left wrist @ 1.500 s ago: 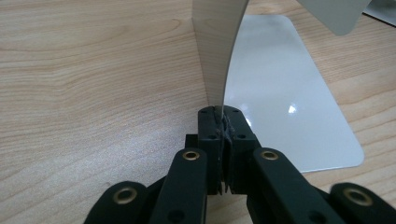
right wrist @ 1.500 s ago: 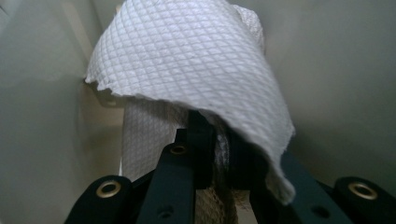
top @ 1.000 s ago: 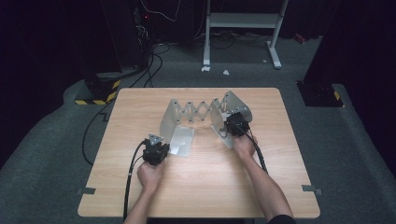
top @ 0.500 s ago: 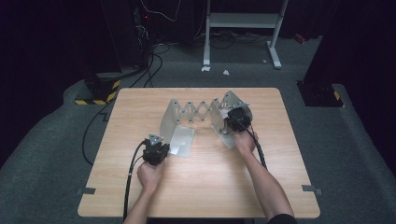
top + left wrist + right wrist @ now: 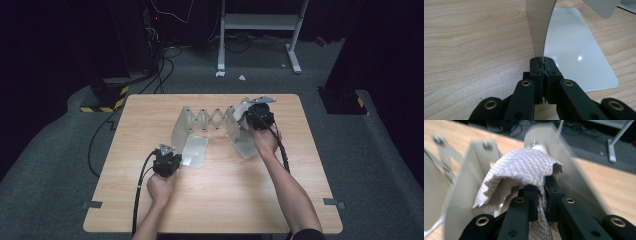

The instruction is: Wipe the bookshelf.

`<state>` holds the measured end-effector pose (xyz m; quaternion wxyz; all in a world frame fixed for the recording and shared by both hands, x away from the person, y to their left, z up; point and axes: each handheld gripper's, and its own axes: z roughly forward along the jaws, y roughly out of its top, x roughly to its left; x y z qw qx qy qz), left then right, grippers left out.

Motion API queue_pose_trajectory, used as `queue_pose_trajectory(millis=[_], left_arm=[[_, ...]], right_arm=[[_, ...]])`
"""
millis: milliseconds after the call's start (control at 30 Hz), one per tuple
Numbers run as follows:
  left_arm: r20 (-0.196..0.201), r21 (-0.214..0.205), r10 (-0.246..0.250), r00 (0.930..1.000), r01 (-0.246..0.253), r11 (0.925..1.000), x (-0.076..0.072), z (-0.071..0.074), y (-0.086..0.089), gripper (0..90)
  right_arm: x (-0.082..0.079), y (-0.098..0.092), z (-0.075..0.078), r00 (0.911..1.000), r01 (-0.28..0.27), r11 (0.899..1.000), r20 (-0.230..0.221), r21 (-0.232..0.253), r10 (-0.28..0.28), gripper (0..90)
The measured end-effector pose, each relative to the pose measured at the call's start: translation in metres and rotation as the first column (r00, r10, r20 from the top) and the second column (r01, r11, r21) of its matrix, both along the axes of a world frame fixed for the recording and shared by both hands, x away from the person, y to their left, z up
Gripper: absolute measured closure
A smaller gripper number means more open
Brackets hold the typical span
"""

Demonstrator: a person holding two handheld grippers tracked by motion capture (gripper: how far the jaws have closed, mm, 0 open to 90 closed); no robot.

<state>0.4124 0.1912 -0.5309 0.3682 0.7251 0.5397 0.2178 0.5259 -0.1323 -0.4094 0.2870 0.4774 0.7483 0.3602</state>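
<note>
A grey metal expanding rack [image 5: 207, 120] with scissor links stands mid-table. My left gripper [image 5: 172, 159] sits at its left end. In the left gripper view it [image 5: 541, 61] is shut on the lower edge of the rack's upright left plate [image 5: 539, 25], beside that plate's flat foot [image 5: 576, 50]. My right gripper [image 5: 257, 116] is raised at the top of the rack's right plate [image 5: 241, 141]. It [image 5: 544, 185] is shut on a white textured cloth [image 5: 524, 167], which drapes over the jaws and lies against the plates [image 5: 474, 170] there.
The wooden table [image 5: 150, 110] has bare room at the front and at both sides of the rack. Beyond the far edge lie a dark carpeted floor with cables [image 5: 160, 55] and a white metal stand [image 5: 260, 25].
My right gripper has risen with the cloth from the lower part of the right plate to its top. The left gripper and the rack have stayed where they were.
</note>
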Motion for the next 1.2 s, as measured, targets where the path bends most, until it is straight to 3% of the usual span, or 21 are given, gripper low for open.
queue_pose_trajectory(millis=[267, 367, 567, 633, 767, 800, 1000, 1100, 1200], left_arm=[[0.000, 0.000, -0.001, 1.0000, 0.001, 1.0000, 0.000, 0.000, 0.000, 86.5], [0.000, 0.001, -0.002, 1.0000, 0.002, 1.0000, 0.000, 0.000, 0.000, 86.5], [-0.001, 0.000, -0.002, 1.0000, 0.002, 1.0000, 0.000, 0.000, 0.000, 86.5], [0.000, -0.001, -0.004, 1.0000, 0.004, 1.0000, 0.000, 0.000, 0.000, 86.5], [0.000, 0.002, -0.003, 1.0000, 0.003, 1.0000, 0.000, 0.000, 0.000, 86.5], [0.000, 0.001, -0.004, 1.0000, 0.004, 1.0000, 0.000, 0.000, 0.000, 86.4], [0.001, 0.003, -0.003, 1.0000, 0.003, 1.0000, 0.000, 0.000, 0.000, 86.4], [-0.001, 0.003, -0.003, 1.0000, 0.003, 1.0000, 0.000, 0.000, 0.000, 86.4], [-0.002, 0.003, -0.003, 1.0000, 0.003, 1.0000, 0.000, 0.000, 0.000, 86.4]], right_arm=[[-0.004, -0.007, 0.027, 0.9991, -0.006, 1.000, 0.041, 0.019, 0.005, 82.8], [-0.003, -0.005, 0.028, 0.9991, -0.009, 1.000, 0.041, 0.009, 0.009, 82.8], [-0.001, 0.003, 0.003, 0.9999, -0.016, 0.999, 0.006, -0.042, 0.016, 82.8], [0.000, 0.004, -0.014, 0.9994, -0.021, 0.999, -0.027, -0.047, 0.020, 82.8], [-0.001, 0.006, -0.025, 0.9986, -0.030, 0.998, -0.046, -0.054, 0.027, 82.8], [-0.002, 0.005, -0.037, 0.9968, -0.037, 0.998, -0.072, -0.054, 0.033, 82.8], [-0.005, -0.002, -0.067, 0.9903, -0.029, 0.998, -0.137, -0.048, 0.022, 82.7], [-0.008, -0.004, -0.073, 0.9891, -0.028, 0.999, -0.145, -0.036, 0.023, 82.7], [-0.013, -0.004, -0.080, 0.9862, -0.040, 0.997, -0.163, -0.064, 0.029, 82.8]])
